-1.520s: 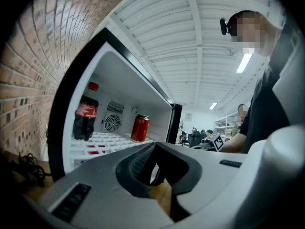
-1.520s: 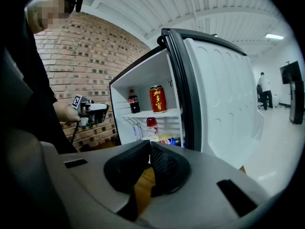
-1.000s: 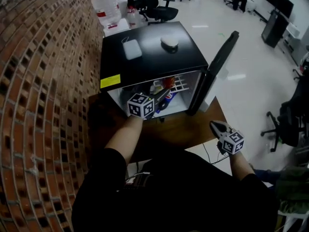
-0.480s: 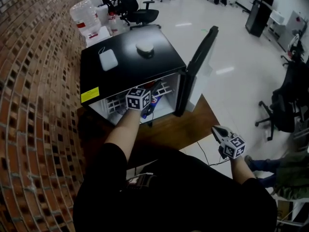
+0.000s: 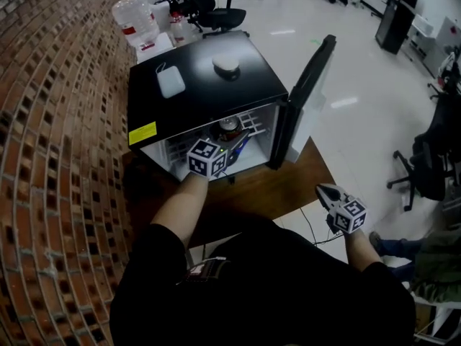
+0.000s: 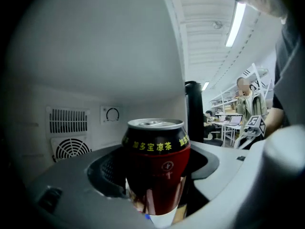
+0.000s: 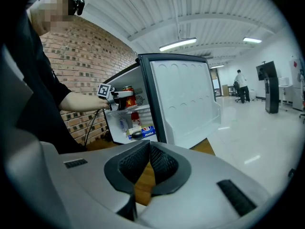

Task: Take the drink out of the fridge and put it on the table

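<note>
Left claw [image 5: 230, 144] closing on red can [image 6: 156, 166] | right claw [image 5: 325, 192] clenched | fridge [image 5: 209, 92] on wooden table [image 5: 274, 189], brick wall [image 5: 57, 121]

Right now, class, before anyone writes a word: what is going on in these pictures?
A person is fetching a drink from a mini fridge that stands on a wooden table with its door open. The left claw reaches inside, and its jaws are closing on a red can that stands upright between them. The right claw is shut and empty, near the table's corner. The can is not out of the fridge yet.
</note>
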{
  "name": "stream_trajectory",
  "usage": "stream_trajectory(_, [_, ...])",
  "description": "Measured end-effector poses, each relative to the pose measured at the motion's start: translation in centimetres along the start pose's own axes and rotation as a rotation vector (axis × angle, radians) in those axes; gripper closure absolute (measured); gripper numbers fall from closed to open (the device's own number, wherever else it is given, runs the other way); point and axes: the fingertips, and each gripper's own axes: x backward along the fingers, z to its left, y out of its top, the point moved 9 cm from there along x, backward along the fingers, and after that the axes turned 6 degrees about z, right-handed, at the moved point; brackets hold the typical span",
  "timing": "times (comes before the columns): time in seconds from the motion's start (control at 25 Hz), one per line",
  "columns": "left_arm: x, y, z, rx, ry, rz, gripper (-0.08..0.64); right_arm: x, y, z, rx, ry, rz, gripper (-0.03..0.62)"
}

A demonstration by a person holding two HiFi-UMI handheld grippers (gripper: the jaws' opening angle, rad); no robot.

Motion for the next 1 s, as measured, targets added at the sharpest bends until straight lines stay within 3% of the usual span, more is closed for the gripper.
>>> stream_trajectory(0.16, [5.2,-1.6,-4.1,-0.017,-0.071,-0.004,0.236,-2.1,0.5,0.8,0.014,0.045,0.007,0.572])
stream_trajectory(0.28, [8.9,-5.6,-7.1,0.017,-0.093,0.017,0.235,-3.4,1.1,1.4,0.033,0.074,0.02,0.572])
stream_trajectory(0.44, [11.6,-14.0,-8.4,0.07,-0.048,0.065,0.235,-4.7,2.0,2.3,0.065,0.095,0.039,0.572])
stream_trajectory(0.6, [12.4,-19.6,-7.9,0.109,0.017,0.13,0.235,-5.4,2.7,3.0,0.097,0.109,0.052,0.572])
stream_trajectory(0.76, [12.4,-22.0,-6.8,0.13,0.037,0.167,0.235,-5.6,3.1,3.5,0.112,0.108,0.064,0.572])
stream_trajectory(1.0, [12.2,-22.5,-6.4,0.159,0.037,0.165,0.233,-5.3,3.0,3.6,0.115,0.102,0.058,0.572])
